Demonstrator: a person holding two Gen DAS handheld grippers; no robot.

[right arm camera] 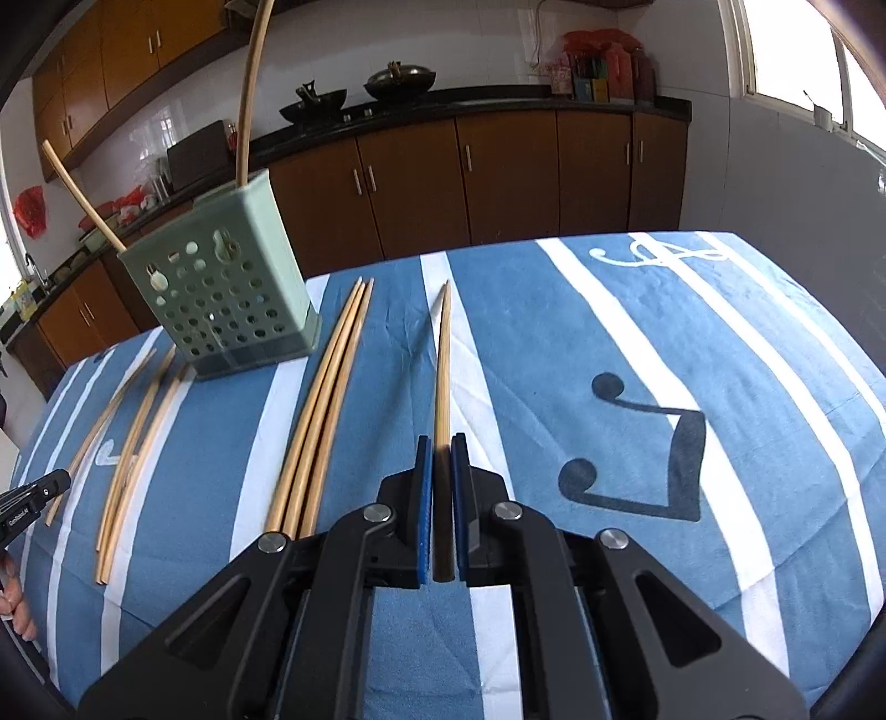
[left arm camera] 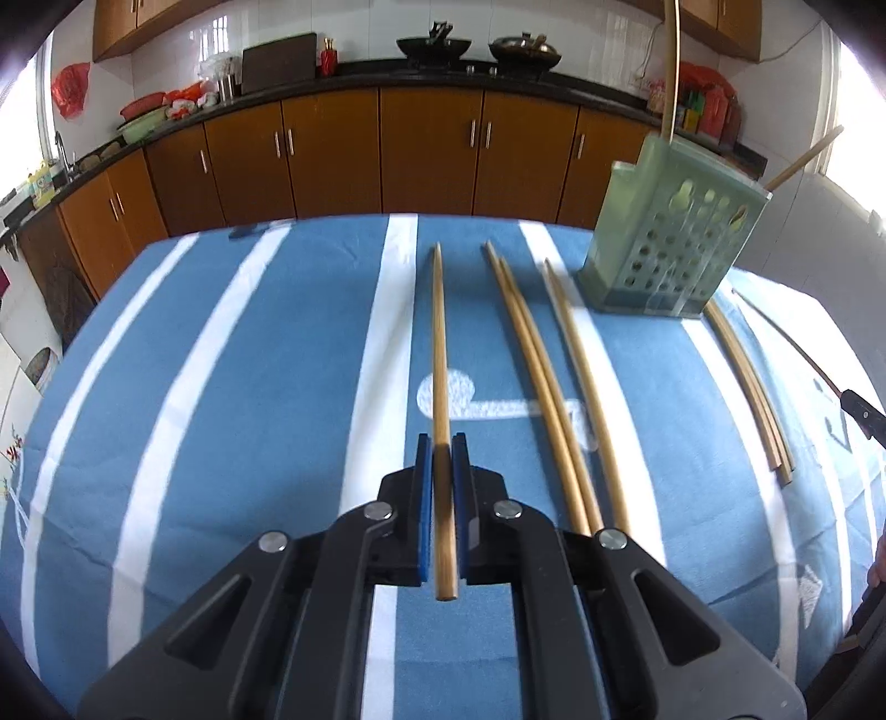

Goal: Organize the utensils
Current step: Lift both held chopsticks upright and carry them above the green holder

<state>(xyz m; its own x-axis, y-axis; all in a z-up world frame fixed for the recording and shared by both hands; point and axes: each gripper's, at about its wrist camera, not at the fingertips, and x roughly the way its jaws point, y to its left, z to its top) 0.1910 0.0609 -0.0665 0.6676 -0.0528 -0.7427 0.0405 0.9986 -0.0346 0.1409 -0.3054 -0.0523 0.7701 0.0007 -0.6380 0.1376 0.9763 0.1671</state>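
In the left wrist view my left gripper (left arm camera: 442,443) is shut on a wooden chopstick (left arm camera: 439,343) that points forward over the blue striped tablecloth (left arm camera: 249,387). In the right wrist view my right gripper (right arm camera: 441,443) is shut on another chopstick (right arm camera: 442,360), its tip raised above its shadow. A green perforated utensil holder (left arm camera: 673,243) stands at the back right with two chopsticks inside; it also shows in the right wrist view (right arm camera: 221,288). Loose chopsticks (left arm camera: 545,387) lie beside it, and a bundle (right arm camera: 321,404) lies between holder and right gripper.
More chopsticks (left arm camera: 747,387) lie right of the holder, seen also at the left in the right wrist view (right arm camera: 133,437). Brown kitchen cabinets (left arm camera: 432,155) and a dark counter with woks (left arm camera: 434,47) run behind the table. The other gripper's tip (right arm camera: 33,493) shows at the left edge.
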